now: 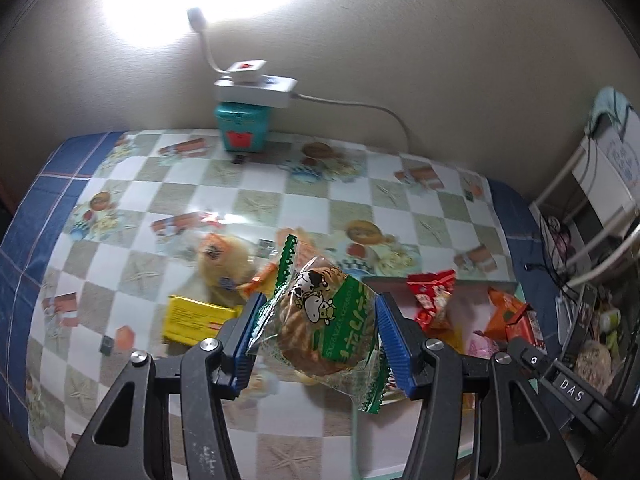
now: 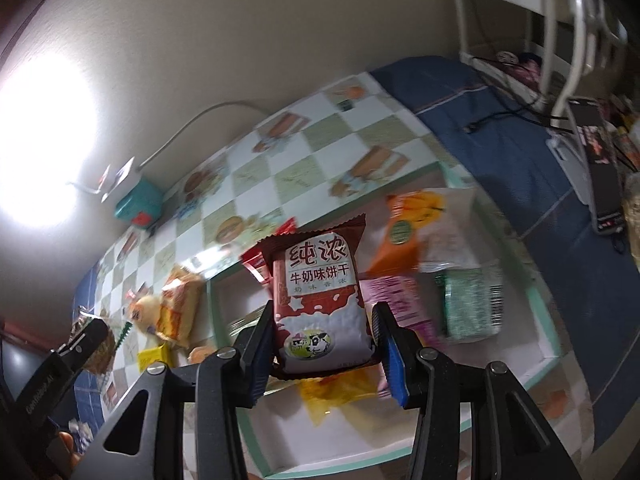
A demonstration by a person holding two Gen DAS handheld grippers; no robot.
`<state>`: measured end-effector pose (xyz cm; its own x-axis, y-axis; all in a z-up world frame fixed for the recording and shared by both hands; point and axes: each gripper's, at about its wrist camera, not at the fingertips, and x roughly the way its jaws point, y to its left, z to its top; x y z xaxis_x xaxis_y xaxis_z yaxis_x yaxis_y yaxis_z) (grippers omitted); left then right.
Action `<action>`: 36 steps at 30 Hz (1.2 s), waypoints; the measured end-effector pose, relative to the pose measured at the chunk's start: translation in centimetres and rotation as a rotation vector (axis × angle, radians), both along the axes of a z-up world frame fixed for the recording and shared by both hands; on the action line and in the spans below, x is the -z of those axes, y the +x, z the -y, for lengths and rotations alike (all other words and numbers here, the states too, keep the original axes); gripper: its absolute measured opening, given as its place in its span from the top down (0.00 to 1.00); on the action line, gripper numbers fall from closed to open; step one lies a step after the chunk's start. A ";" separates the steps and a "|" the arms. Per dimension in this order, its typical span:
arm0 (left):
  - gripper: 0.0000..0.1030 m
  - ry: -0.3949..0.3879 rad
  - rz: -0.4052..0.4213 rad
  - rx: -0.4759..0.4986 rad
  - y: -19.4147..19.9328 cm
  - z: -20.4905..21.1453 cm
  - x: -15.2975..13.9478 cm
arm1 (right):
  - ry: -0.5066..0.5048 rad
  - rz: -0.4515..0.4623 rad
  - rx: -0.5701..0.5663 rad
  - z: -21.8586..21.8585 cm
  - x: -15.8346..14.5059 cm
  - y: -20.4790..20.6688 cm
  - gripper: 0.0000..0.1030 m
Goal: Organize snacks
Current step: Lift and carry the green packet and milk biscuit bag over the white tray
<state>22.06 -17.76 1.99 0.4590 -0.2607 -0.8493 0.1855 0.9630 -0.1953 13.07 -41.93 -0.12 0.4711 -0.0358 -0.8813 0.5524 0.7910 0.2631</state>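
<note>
My left gripper (image 1: 318, 314) is shut on a clear and green biscuit packet with a cow picture (image 1: 320, 320), held above the table. My right gripper (image 2: 324, 328) is shut on a brown and white milk biscuit packet (image 2: 320, 304), held over a shallow tray with a green rim (image 2: 548, 320). In the tray lie an orange packet (image 2: 404, 232), a pink packet (image 2: 396, 300) and a green packet (image 2: 472, 304). In the left wrist view the tray (image 1: 384, 279) is at the right, with a red packet (image 1: 434, 296) in it. Loose on the table are a yellow box (image 1: 192, 318) and a bread packet (image 1: 224, 258).
The table has a checked cloth (image 1: 248, 200) with blue borders. A teal tin (image 1: 240, 128) with a white power strip and lamp on top stands at the wall. A white rack (image 1: 600, 200) and cables are at the right. The other gripper (image 1: 568, 384) shows at the lower right.
</note>
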 end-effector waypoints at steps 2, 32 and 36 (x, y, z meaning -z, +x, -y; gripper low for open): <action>0.44 -0.003 -0.005 0.026 0.0 1.2 0.3 | 0.001 0.001 0.022 0.8 0.0 -0.4 0.52; 0.44 -0.001 -0.148 0.190 1.8 8.6 8.4 | -0.007 -0.128 0.038 2.2 3.7 0.8 0.52; 0.44 -0.008 -0.143 0.206 1.9 9.0 8.7 | -0.016 -0.139 0.023 1.8 4.0 1.1 0.52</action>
